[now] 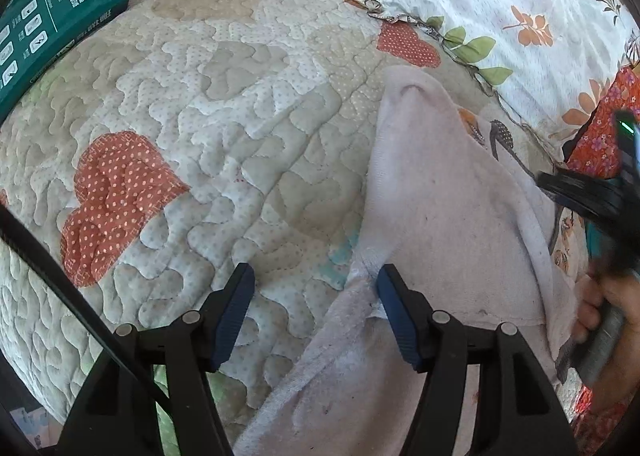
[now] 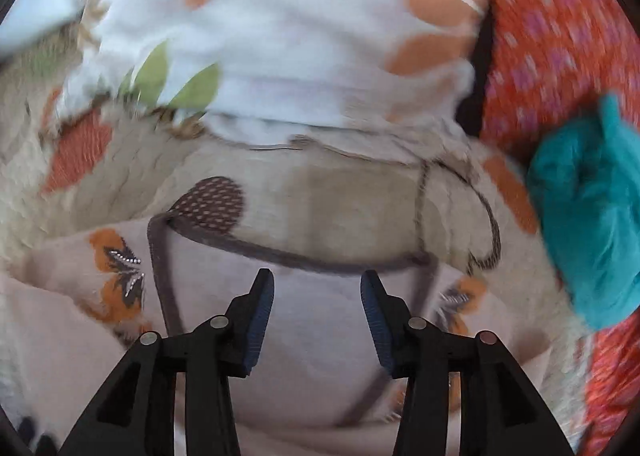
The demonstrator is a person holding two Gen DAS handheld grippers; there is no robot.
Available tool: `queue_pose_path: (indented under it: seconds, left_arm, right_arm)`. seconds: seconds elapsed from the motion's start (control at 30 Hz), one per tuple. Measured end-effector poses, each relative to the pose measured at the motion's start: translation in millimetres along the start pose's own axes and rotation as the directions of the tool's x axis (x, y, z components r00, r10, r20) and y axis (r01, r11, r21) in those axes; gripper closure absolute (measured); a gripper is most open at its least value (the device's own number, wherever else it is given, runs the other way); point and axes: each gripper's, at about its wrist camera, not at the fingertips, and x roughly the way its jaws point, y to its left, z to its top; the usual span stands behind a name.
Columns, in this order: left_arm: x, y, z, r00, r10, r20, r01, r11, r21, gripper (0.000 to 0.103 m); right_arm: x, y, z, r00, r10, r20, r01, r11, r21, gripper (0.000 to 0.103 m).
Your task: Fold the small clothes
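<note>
Left wrist view: left gripper (image 1: 316,280) fingers parted, empty, over the pale garment (image 1: 448,191); right gripper (image 2: 317,288) fingers likewise apart, empty.

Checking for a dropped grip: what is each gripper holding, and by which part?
Nothing. Left gripper and right gripper stand with open jaws over the pale garment.

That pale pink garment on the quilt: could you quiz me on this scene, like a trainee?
1. True or false: the left gripper is clamped on the pale pink garment.
2. What lies at the quilt's far left corner? A) teal package B) shoe C) book
3. Which insect decorates the garment in the right wrist view?

Key: 1 false, its fingers stand apart; 2 A, the teal package; 3 the butterfly.
</note>
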Motion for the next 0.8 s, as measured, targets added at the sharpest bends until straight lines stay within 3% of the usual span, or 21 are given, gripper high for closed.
queue_pose_path:
  seconds: [0.07,0.23,0.4,0.47,0.57,0.77,0.8]
  left_arm:
    - [0,-1,-1,1.000,0.005,0.002,-0.005,1.000,0.007,0.039]
    - [-1,-3,-3,1.000,0.005,-0.002,-0.005,1.000,0.024,0.036]
    - [-4,-1,-8,1.000,0.002,-0.004,-0.002,1.000,0.016,0.033]
    - [-5,-1,-11,1.000,0.010,0.001,-0.010,1.000,0.016,0.033]
    - [-5,-5,-13,0.999,0.032,0.014,-0.032,0.999,0.030,0.032]
    - [-1,-14,-16,0.997,0.072,0.022,-0.073,0.994,0.078,0.028]
    - [-1,-14,-16,0.997,0.073,0.022,-0.074,0.994,0.081,0.028]
  right_arm:
    - [-22,-29,-11,0.999,0.035,0.026,-0.036,0.999,0.023,0.054]
    - [-80,-76,-54,0.994,0.071,0.078,-0.066,0.996,-0.065,0.049]
    - [-101,-98,-113,0.990,0.139,0.031,-0.130,0.971,-0.201,0.047]
    - [-104,-93,-138,0.993,0.119,0.025,-0.109,0.960,-0.257,0.047]
    - [-91,-86,-169,0.998,0.028,0.051,-0.010,0.944,-0.330,0.047]
    - [-56,-77,-182,0.991,-0.072,0.109,0.109,0.918,-0.381,0.049]
    - [-53,-76,-181,0.990,-0.079,0.118,0.118,0.918,-0.379,0.057]
